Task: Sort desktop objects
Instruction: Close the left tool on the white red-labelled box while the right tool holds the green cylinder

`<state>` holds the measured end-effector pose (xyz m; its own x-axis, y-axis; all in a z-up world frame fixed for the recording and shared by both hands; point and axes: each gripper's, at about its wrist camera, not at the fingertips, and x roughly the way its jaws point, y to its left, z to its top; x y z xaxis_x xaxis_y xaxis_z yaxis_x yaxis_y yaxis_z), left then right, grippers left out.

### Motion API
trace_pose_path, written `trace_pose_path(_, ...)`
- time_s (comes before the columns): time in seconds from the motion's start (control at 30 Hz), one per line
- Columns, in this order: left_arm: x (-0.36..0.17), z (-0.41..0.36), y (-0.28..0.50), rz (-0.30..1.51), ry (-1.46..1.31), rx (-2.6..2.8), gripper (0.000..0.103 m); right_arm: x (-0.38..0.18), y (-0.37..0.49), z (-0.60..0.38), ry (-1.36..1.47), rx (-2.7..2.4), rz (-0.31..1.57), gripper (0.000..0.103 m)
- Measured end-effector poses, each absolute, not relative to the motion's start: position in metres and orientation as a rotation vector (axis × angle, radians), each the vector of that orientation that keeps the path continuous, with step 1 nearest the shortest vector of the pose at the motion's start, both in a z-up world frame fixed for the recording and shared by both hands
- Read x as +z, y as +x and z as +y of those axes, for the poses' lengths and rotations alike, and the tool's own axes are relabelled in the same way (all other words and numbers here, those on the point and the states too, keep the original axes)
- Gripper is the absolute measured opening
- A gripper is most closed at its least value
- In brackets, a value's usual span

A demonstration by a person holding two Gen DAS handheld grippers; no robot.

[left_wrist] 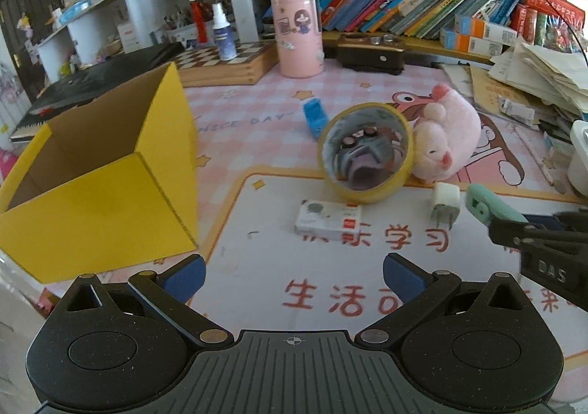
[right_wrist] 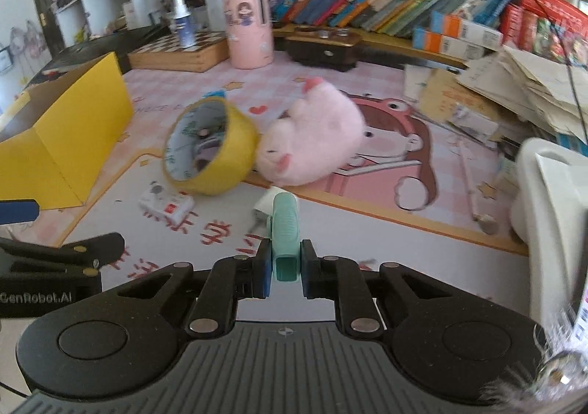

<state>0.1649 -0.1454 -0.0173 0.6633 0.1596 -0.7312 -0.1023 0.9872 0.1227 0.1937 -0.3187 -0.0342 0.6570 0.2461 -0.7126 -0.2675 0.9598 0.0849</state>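
Pink cartoon matting covers the table [left_wrist: 257,90], with books shelved behind. A mint clip [right_wrist: 284,230] is held lengthwise between the right gripper's [right_wrist: 286,269] closed jaws, just above the mat near a white plug [left_wrist: 445,204]. It looks light, stiff and smooth, best pinched on its flat sides. The left gripper's [left_wrist: 294,276] jaws stand wide and empty beside a yellow box [left_wrist: 110,190]. "NICE DAY" is printed on the mat; "GenRobot.AI" is read on the left gripper.

One yellow box [left_wrist: 110,186], one tape roll [left_wrist: 365,153], one plush pig [left_wrist: 446,133], one charger plug [left_wrist: 445,204], one mint clip [right_wrist: 286,230].
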Motion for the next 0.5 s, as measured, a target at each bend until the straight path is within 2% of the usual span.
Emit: trace_pose_path(0.5,-0.034,-0.162,0.198,0.849,0.083,0.133,0.103,-0.054,0.198,-0.348,-0.011,0.219,0.886,0.014)
